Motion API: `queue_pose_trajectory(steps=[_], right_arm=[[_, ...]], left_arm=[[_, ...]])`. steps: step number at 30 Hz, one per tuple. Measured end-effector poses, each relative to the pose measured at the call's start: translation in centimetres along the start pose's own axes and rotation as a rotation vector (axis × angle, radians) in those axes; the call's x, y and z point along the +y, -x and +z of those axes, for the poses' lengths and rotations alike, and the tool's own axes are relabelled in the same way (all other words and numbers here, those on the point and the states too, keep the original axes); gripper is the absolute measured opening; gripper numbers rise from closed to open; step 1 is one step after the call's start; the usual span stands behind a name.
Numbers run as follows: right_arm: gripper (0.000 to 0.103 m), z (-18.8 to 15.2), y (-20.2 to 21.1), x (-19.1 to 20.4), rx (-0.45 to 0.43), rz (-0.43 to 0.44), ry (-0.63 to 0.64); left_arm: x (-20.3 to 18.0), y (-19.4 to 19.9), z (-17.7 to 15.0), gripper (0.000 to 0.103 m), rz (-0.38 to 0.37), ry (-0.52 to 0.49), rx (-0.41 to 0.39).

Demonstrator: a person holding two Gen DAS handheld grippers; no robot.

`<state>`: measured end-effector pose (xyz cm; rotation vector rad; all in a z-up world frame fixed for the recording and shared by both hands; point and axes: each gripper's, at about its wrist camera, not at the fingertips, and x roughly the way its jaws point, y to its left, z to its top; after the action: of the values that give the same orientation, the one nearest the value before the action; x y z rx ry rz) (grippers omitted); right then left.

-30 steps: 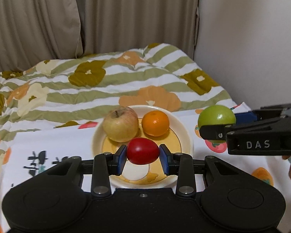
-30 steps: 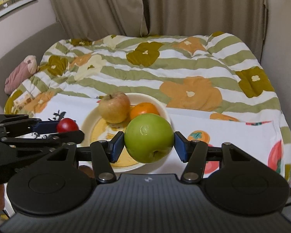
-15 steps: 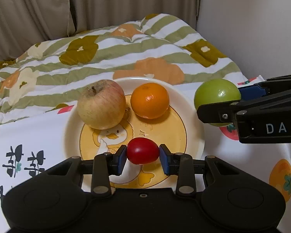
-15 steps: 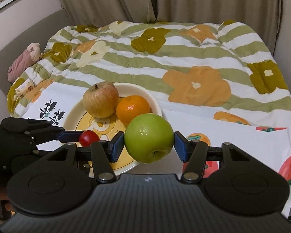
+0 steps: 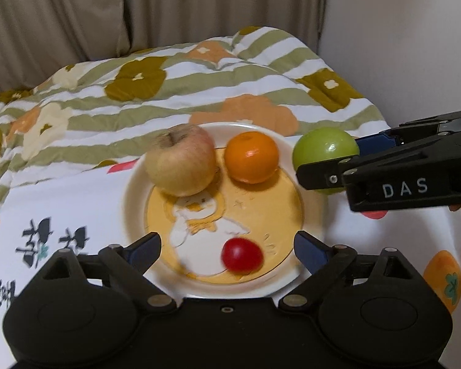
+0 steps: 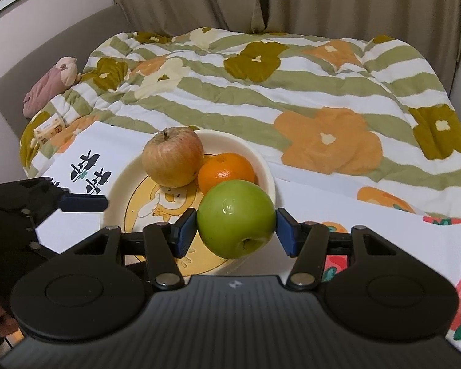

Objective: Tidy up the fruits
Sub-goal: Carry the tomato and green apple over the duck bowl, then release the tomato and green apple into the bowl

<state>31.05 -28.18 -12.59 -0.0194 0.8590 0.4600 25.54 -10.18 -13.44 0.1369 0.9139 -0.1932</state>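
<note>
A cream plate [image 5: 310, 190] with a yellow cartoon print holds a pale red apple [image 5: 181, 160], an orange [image 5: 251, 156] and a small red tomato [image 5: 242, 254] at its near side. My left gripper [image 5: 227, 246] is open over the plate's near edge, jaws wide either side of the tomato, not touching it. My right gripper [image 6: 236, 229] is shut on a green apple [image 6: 236, 218], held above the plate's right rim [image 6: 269, 178]. It also shows in the left wrist view [image 5: 324, 150]. The red apple [image 6: 172, 156] and orange [image 6: 226, 170] show in the right wrist view; the tomato is hidden there.
The plate sits on a white printed cloth [image 5: 61, 203] over a striped floral quilt [image 6: 292, 92]. A pink soft toy [image 6: 50, 87] and a small box [image 6: 47, 129] lie at the quilt's left edge. Curtains and a wall stand behind.
My left gripper opened and let go of the tomato, which now lies on the plate. The right gripper with the green apple moved closer to the plate's right rim.
</note>
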Motion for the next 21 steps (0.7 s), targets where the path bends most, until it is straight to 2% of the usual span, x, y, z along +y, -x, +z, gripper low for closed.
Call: queue_pose_trajectory(steps=[10, 21], right_arm=[[0.07, 0.1, -1.8, 1.4, 0.031, 0.03, 0.028], [0.071, -0.8, -3.7, 3.2, 0.075, 0.043, 0.067]], left_arm=[[2.6, 2.1, -1.5, 0.096, 0.048, 0.084, 0.005], [3.7, 3.3, -3.1, 0.096, 0.078, 0.134, 0.008]])
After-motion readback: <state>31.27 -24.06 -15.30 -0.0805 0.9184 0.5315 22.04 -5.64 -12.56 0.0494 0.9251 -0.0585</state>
